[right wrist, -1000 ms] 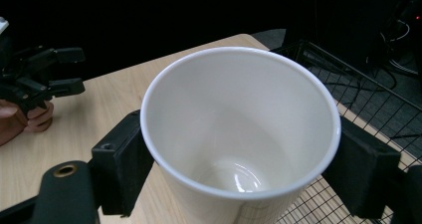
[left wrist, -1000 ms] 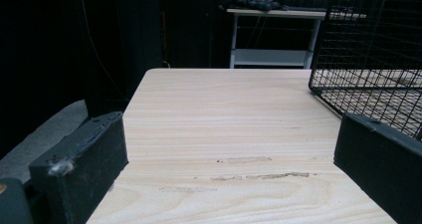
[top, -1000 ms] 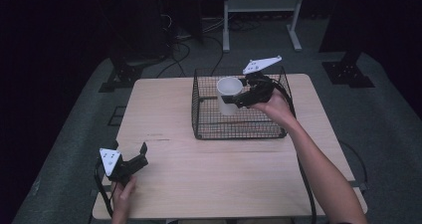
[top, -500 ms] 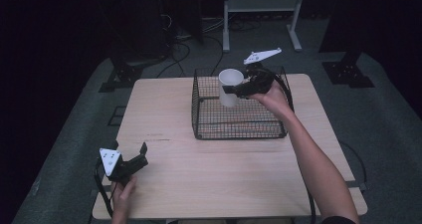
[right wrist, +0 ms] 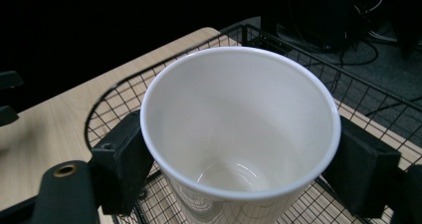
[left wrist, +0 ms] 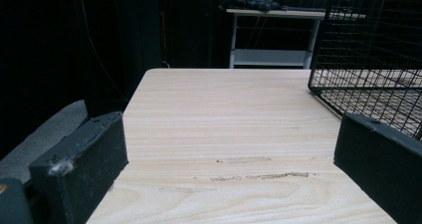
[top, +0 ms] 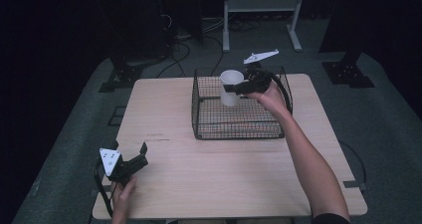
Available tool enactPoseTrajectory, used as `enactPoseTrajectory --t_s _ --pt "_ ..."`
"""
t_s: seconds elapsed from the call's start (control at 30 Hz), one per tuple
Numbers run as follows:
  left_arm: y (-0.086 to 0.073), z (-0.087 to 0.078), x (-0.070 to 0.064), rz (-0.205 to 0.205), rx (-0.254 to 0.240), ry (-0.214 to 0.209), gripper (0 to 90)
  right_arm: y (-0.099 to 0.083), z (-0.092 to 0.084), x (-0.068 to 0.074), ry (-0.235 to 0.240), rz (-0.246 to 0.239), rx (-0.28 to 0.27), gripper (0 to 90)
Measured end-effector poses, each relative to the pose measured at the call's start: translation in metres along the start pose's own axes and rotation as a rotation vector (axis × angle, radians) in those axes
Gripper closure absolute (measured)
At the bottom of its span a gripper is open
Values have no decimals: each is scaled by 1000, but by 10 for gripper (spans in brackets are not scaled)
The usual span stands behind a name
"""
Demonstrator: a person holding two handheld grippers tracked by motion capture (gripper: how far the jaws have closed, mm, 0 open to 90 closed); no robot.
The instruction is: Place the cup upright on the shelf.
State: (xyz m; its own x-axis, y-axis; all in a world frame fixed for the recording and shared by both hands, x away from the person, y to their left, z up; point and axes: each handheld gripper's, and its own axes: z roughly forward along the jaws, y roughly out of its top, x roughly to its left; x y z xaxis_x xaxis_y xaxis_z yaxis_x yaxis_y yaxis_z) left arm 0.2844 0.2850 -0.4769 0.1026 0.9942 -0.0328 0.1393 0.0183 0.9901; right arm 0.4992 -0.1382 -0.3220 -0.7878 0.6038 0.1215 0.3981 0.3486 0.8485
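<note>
Cup [top: 231,87] lifted higher by right gripper [top: 238,87]; cup base hidden

Table [top: 219,179] evenly lit — surroundings black — close jaws softly blurred.

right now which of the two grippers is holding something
The right gripper, over the wire basket, is clamped on the white cup; the left gripper sits open with nothing between its jaws.

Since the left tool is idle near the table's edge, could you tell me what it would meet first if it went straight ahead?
Probably nothing on the table: the left tool points along bare wood, with the wire basket off to its right. Depth is unclear, so its right jaw might graze the basket's near corner.
</note>
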Motion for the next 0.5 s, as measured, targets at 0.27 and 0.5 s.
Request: enactPoseTrajectory --t_s 0.27,0.5 --pt "0 0 0 0 -1 0 0 -7 10 -10 -15 34 21 197" --pt "0 0 0 1 -2 -2 0 -15 19 -19 -17 63 27 197"
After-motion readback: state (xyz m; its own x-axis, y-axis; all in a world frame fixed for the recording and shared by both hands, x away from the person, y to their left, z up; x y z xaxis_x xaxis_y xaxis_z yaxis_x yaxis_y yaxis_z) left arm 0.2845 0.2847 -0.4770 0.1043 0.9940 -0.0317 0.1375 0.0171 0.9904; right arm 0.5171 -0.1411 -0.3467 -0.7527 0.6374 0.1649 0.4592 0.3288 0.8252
